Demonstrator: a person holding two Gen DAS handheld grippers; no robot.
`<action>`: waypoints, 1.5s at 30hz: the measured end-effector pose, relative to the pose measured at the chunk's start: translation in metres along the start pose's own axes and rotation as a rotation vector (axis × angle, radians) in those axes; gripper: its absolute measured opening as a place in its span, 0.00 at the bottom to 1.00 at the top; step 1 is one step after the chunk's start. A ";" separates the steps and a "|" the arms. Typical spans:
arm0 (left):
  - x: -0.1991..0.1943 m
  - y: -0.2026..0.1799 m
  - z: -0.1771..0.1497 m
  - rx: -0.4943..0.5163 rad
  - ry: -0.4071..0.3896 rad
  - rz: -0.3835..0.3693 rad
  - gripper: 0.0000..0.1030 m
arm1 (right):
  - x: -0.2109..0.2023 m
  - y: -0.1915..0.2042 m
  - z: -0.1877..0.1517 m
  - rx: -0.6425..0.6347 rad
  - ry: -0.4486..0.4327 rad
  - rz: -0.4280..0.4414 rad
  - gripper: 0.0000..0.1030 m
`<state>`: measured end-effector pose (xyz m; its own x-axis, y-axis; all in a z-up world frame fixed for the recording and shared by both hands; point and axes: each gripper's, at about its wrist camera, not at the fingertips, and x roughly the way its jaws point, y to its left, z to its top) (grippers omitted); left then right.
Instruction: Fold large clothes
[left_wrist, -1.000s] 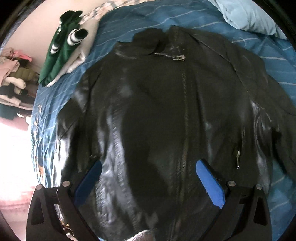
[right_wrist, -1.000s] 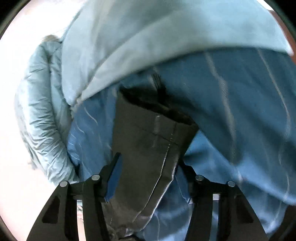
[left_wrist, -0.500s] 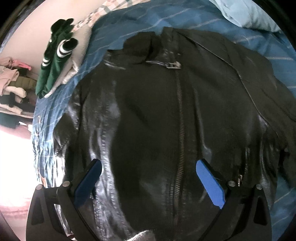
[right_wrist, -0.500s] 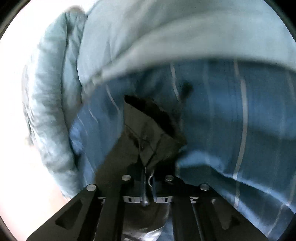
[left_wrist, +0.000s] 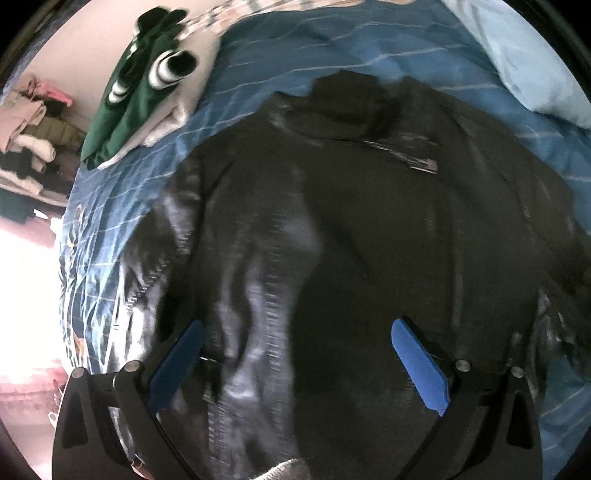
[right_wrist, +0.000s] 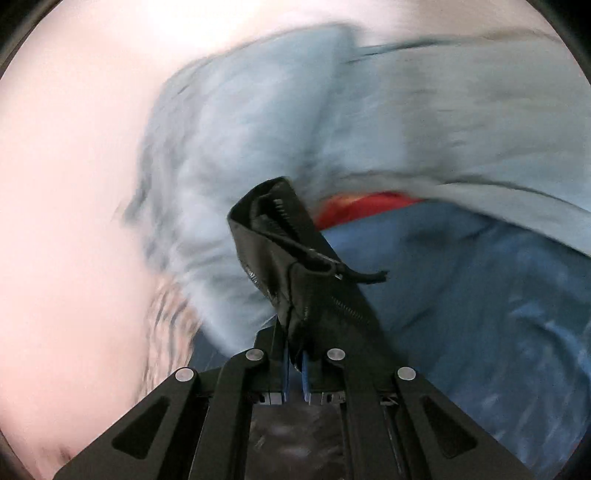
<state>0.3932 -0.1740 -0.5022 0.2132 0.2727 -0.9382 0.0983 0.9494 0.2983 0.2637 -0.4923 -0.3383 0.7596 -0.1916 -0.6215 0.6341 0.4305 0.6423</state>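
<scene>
A black leather jacket lies spread front up on a blue striped bed cover, collar at the far end. My left gripper is open and hovers above the jacket's lower front, holding nothing. My right gripper is shut on the jacket's sleeve cuff, which has a zip and stands up lifted from between the pads. The rest of the sleeve is hidden below the gripper.
A folded stack with a green garment sits on the bed's far left corner. A light blue pillow lies at the far right; it also shows, blurred, in the right wrist view. Piled clothes stand beyond the bed at left.
My right gripper closed on the sleeve cuff and lifted it, swinging toward the pillow. My left gripper stayed open and shifted a little over the jacket.
</scene>
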 end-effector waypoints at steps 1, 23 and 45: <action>0.002 0.009 0.001 -0.014 0.004 -0.002 1.00 | 0.011 0.030 -0.016 -0.067 0.038 0.018 0.05; 0.086 0.235 -0.018 -0.318 0.103 0.052 1.00 | 0.210 0.164 -0.393 -0.693 0.859 0.003 0.11; 0.034 0.281 -0.079 -0.523 0.060 0.112 1.00 | 0.188 0.151 -0.393 -0.660 1.000 0.027 0.51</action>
<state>0.3510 0.1140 -0.4640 0.1370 0.3711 -0.9184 -0.4225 0.8605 0.2847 0.4452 -0.1166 -0.5347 0.1374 0.4686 -0.8727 0.2010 0.8495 0.4878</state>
